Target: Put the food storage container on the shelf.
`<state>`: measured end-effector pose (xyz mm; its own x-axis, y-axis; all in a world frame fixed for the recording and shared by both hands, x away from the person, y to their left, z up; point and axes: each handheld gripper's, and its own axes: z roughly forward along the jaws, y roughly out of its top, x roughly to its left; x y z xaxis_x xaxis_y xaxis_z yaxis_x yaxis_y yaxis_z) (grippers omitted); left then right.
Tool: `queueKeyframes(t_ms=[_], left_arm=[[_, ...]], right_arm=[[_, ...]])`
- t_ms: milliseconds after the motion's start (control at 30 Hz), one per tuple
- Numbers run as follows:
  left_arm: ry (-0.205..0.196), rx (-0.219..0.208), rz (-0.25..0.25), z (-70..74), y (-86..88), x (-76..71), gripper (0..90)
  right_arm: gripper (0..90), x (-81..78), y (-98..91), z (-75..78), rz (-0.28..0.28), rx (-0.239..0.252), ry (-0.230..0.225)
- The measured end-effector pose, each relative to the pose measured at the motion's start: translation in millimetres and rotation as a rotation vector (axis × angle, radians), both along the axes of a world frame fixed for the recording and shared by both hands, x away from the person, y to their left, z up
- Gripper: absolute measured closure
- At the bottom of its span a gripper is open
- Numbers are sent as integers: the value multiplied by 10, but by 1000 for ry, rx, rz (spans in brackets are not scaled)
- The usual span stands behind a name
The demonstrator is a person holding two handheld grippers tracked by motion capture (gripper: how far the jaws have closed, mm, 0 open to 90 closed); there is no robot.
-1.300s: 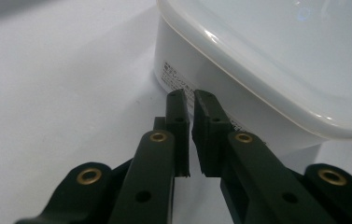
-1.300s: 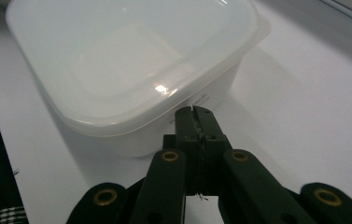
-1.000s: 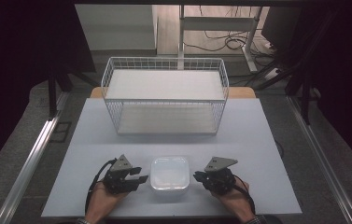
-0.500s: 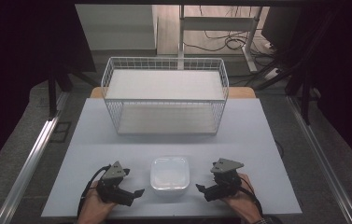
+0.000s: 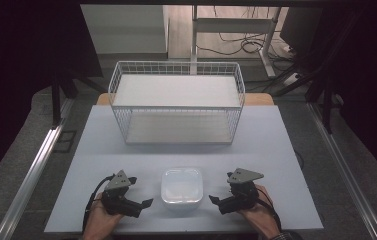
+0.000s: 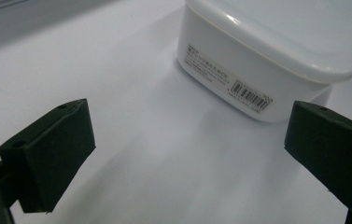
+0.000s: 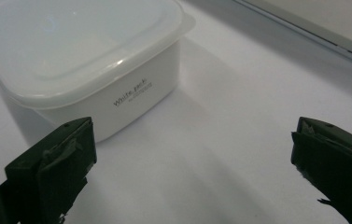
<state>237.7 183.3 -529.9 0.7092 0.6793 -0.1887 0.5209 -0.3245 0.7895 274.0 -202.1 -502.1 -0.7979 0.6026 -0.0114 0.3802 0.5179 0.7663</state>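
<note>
A white lidded plastic container (image 5: pixel 181 187) sits on the white table near its front edge, lid on. In the left gripper view the container (image 6: pixel 276 51) shows a barcode label on its side; in the right gripper view the container (image 7: pixel 85 60) reads "White pack". My left gripper (image 5: pixel 143 206) rests on the table to the container's left, open, with nothing between its jaws. My right gripper (image 5: pixel 217 204) lies to the container's right, also open and empty. Both point inward at the container but stay apart from it.
A white wire basket (image 5: pixel 176 102) with a flat white floor stands at the back middle of the table (image 5: pixel 276 145). A metal rail (image 5: pixel 36 170) runs along the left side. Cables and a desk frame (image 5: pixel 236 30) lie beyond the table.
Both grippers have drawn back from the container toward the table's front edge and slightly outward. The container has stayed in place.
</note>
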Motion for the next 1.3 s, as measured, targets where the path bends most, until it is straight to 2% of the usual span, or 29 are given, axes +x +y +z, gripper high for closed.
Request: queueKeyframes(t_ms=[267,467,633,667,800,867,933,1033,1067,1100,1133,1233,1267,1300], left_arm=[[15,-19,-10,89,-5,43,21],[19,-57,-35,215,-77,94,22],[38,-62,-58,274,-170,170,34],[45,-67,-68,292,-211,210,39],[53,-55,-84,315,-297,276,45],[56,-40,-95,318,-365,328,47],[73,-32,-111,303,-461,404,47],[91,-30,-123,276,-509,438,48],[114,-31,-132,234,-533,453,48],[114,-31,-132,234,-533,453,51],[127,-35,-139,210,-537,453,51],[185,-110,-172,154,-514,443,109],[202,-125,-165,144,-504,425,134],[211,-133,-170,147,-497,413,158]], right_arm=[[6,18,49,87,-4,28,11],[6,33,137,150,3,30,12],[0,51,218,197,-11,32,15],[0,65,248,210,1,47,43],[0,89,316,226,16,38,68],[27,129,404,241,29,36,97],[42,159,466,240,40,30,107],[53,198,519,220,48,24,120],[63,228,558,186,51,24,142],[64,236,570,164,54,24,156],[64,236,570,164,54,24,156],[106,249,550,141,65,57,207],[159,239,529,129,77,86,250],[167,232,522,120,83,101,281]])
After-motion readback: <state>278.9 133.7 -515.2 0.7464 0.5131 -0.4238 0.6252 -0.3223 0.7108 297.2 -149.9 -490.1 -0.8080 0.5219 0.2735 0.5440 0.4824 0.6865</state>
